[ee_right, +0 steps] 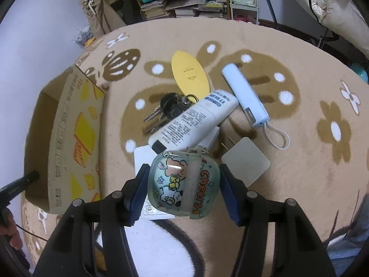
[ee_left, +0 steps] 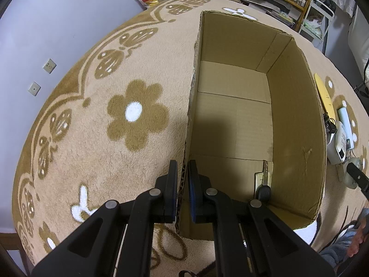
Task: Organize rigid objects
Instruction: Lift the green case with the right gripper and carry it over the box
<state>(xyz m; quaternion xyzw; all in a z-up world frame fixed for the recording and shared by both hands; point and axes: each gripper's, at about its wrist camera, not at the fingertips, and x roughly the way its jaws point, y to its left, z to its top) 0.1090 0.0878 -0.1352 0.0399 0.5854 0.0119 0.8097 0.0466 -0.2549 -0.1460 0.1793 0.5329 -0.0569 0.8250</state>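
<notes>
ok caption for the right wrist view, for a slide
Right gripper holds a cartoon-print case above keys, a bottle and a charger.

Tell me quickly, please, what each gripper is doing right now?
Left gripper: shut on the cardboard box wall.
Right gripper: shut on the cartoon case.

Left gripper (ee_left: 183, 180) fingers pinched shut, right gripper (ee_right: 184, 185) fingers spread, gripping.

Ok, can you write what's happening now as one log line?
left gripper: shut on box wall | right gripper: holding cartoon case | box: one key inside
</notes>
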